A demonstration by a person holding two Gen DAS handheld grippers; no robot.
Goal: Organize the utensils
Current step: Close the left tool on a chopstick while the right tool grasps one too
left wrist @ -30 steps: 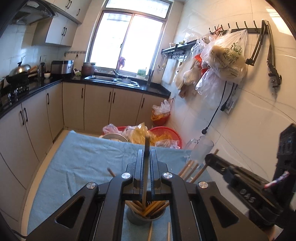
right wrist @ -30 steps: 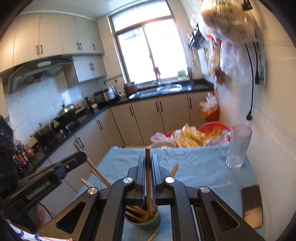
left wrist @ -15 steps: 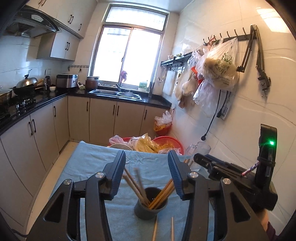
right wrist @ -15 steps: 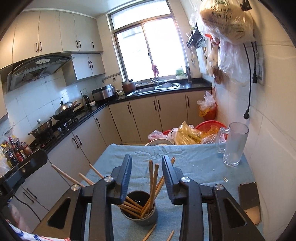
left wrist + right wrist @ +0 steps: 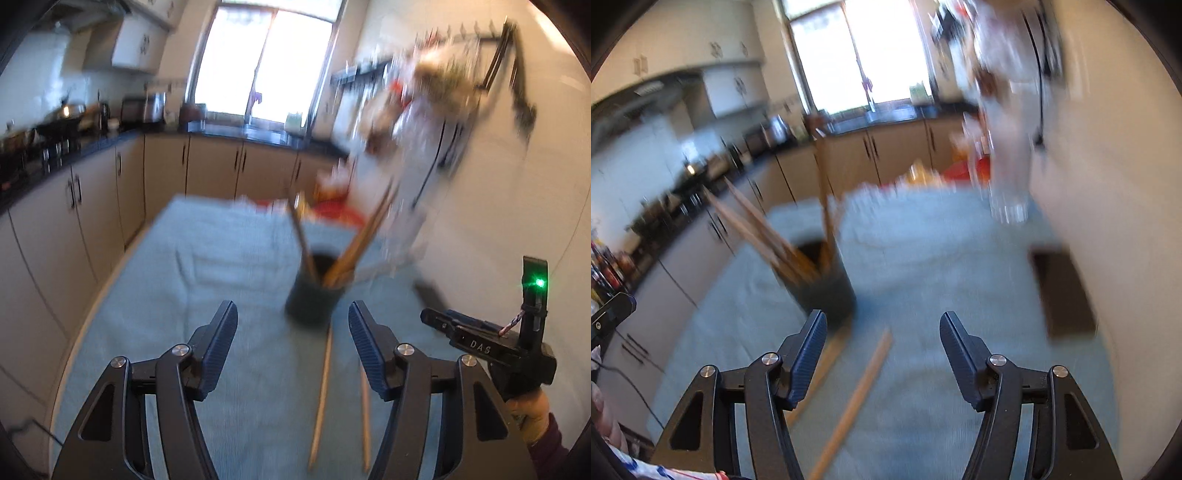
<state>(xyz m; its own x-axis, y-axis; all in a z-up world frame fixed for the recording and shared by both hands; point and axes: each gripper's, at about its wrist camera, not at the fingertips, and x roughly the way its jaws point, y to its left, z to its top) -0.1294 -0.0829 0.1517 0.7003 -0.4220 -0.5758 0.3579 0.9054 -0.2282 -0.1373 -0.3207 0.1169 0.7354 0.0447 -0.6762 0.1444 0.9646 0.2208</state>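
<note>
A dark round holder (image 5: pixel 314 297) stands on the blue-green cloth (image 5: pixel 221 258) with several wooden chopsticks (image 5: pixel 354 243) leaning out of it. Two loose chopsticks (image 5: pixel 323 391) lie flat on the cloth just in front of it. My left gripper (image 5: pixel 293 336) hangs low over them, jaws opening and nothing between the pads. In the right wrist view the holder (image 5: pixel 827 291) sits ahead to the left and a loose chopstick (image 5: pixel 857 398) lies below my right gripper (image 5: pixel 882 338), whose jaws are also opening and bare. The right gripper's body (image 5: pixel 491 347) shows at the right of the left view.
A clear glass mug (image 5: pixel 1010 195) stands near the white tiled wall at the right, with a dark flat phone (image 5: pixel 1062 291) lying closer. Plastic bags hang on wall hooks. Beige cabinets and a black counter line the left and far sides.
Both grippers were shut on upright chopsticks over the holder, then opened and let them drop in. Both have since sunk and pulled back toward the loose chopsticks on the cloth.
</note>
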